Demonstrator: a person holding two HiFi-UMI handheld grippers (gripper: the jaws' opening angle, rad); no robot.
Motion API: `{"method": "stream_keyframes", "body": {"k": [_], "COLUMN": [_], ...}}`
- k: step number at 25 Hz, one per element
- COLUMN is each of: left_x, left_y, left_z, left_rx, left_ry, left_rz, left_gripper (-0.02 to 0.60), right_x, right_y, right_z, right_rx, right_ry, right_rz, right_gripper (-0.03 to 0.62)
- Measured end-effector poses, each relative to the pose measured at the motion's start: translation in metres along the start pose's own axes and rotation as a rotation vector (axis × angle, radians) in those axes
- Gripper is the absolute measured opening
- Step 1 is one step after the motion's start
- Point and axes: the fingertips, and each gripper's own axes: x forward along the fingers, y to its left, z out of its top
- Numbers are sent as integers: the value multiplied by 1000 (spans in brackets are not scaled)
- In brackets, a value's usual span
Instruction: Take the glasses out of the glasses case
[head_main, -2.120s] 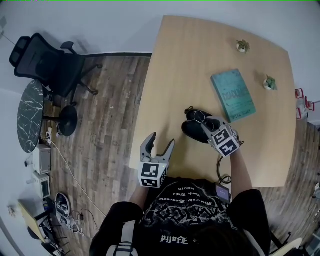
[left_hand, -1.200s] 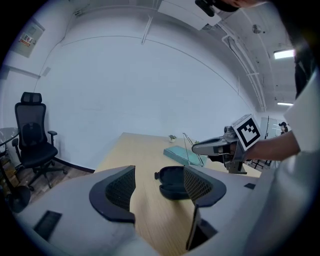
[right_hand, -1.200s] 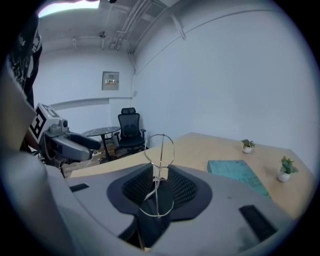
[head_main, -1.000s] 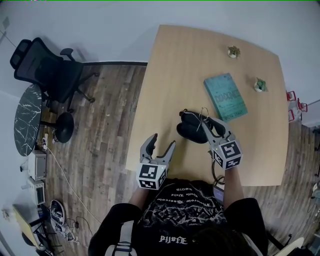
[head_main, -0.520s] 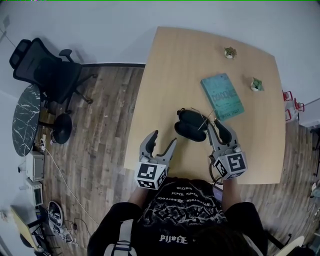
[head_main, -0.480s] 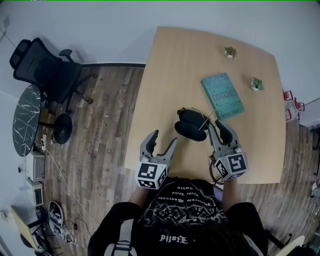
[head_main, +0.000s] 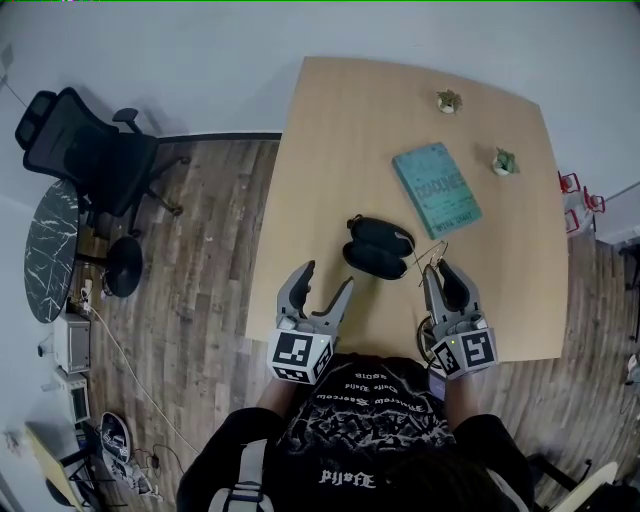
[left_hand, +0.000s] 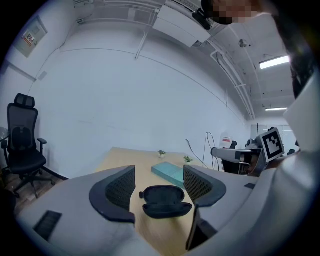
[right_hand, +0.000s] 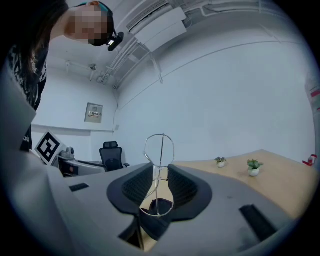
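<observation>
Item count:
- table (head_main: 340, 150): 1, light wood
- glasses case (head_main: 378, 247): 1, open
- glasses (right_hand: 161, 150): 1 pair, thin wire frame
- book (head_main: 436, 190): 1, teal
- potted plants: 2, far plant (head_main: 447, 100) and near plant (head_main: 504, 161)
- grippers: 2, left gripper (head_main: 327, 277) and right gripper (head_main: 440, 268)
- marker cubes: 2, one per gripper
- office chair (head_main: 90, 140): 1, black
- side table (head_main: 48, 250): 1, round, dark marble top
- white boxes on floor: 2, upper box (head_main: 75, 343) and lower box (head_main: 73, 400)
- person (head_main: 370, 440): 1

My head camera looks steeply down from high over the table (head_main: 340, 130), while cameras riding the left tongs (head_main: 327, 277) and right tongs (head_main: 441, 272) look level, low, sharing the glasses case (head_main: 377, 247).
</observation>
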Motion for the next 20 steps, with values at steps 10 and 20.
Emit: {"method": "stream_keyframes", "body": {"k": [10,20], "left_x": [-3,-6], "left_y": [-9,-14], "left_z": [-7,-10], "left_rx": [-16,-17], "left_ry": [8,17], "left_rz": [-12,-13], "left_gripper": [308,206], "right_x": [-26,-26], "right_y": [-2,5], "right_z": [-19,-27], "right_rx": [23,8], "right_ry": [26,41], "right_rz": [-35,-36], "right_gripper": [104,104]}}
